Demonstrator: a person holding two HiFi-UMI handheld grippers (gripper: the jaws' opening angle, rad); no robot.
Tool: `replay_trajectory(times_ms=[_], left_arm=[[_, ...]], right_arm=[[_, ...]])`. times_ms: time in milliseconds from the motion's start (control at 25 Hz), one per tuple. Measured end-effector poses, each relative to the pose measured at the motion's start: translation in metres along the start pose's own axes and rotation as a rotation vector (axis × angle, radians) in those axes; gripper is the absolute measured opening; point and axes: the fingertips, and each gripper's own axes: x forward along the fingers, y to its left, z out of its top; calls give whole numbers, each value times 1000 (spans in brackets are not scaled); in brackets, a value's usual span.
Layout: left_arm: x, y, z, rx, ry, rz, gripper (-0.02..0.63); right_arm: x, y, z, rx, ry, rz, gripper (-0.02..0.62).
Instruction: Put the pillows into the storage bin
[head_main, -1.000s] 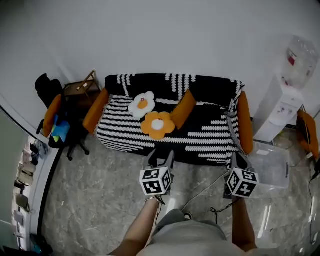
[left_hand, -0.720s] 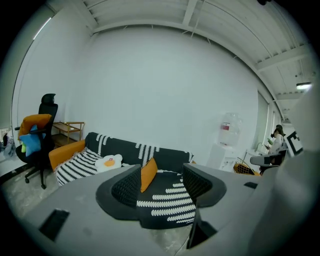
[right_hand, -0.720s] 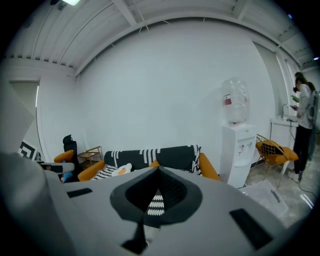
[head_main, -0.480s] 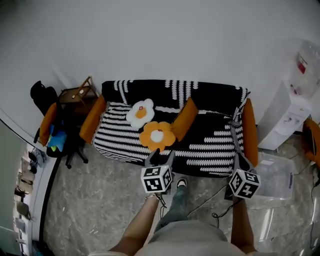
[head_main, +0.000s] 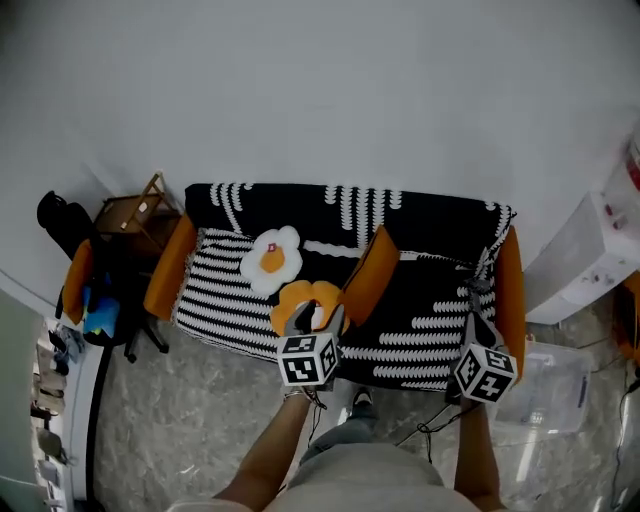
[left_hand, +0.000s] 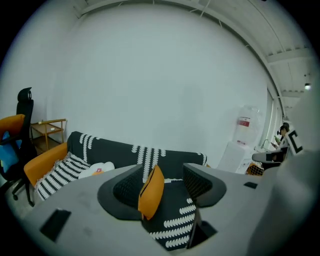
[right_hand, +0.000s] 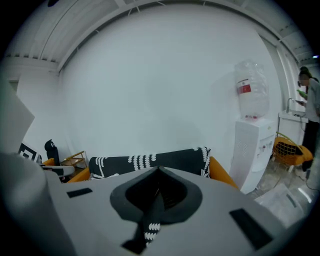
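Observation:
Three pillows lie on the black-and-white striped sofa (head_main: 420, 300): a white flower pillow (head_main: 272, 260), an orange flower pillow (head_main: 292, 302) and an upright orange rectangular pillow (head_main: 372, 275). My left gripper (head_main: 318, 316) hangs open in front of the orange flower pillow and partly hides it. In the left gripper view that orange rectangular pillow (left_hand: 151, 192) shows between the open jaws of the left gripper (left_hand: 162, 175), still far off. My right gripper (head_main: 476, 322) is shut and empty above the sofa's right front; its jaws meet in the right gripper view (right_hand: 159, 175). The clear storage bin (head_main: 545, 385) stands on the floor right of the sofa.
A white water dispenser (head_main: 600, 260) stands at the far right, beyond the bin. A wooden side table (head_main: 130, 212) and a black office chair with orange cushions (head_main: 85, 290) stand left of the sofa. Cables (head_main: 430, 425) run over the marbled floor by my feet.
The person has walked toward the sofa, so it looms closer. Both grippers moved forward: the left one now overlaps the orange flower pillow, the right one reaches the sofa's front right.

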Motion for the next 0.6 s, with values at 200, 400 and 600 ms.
replay_trajectory(times_ms=[200,400,600], left_arm=[[57,17,16,12,48,-3,249],[96,11,12,-11,89,28,249],[115,10,3,-111,100,106,249]], right_arm=[[52,-2,18,13,21,-7,0],[88,-26,15,15,84,5,2],[129,-42,14,-26,173,76,2]])
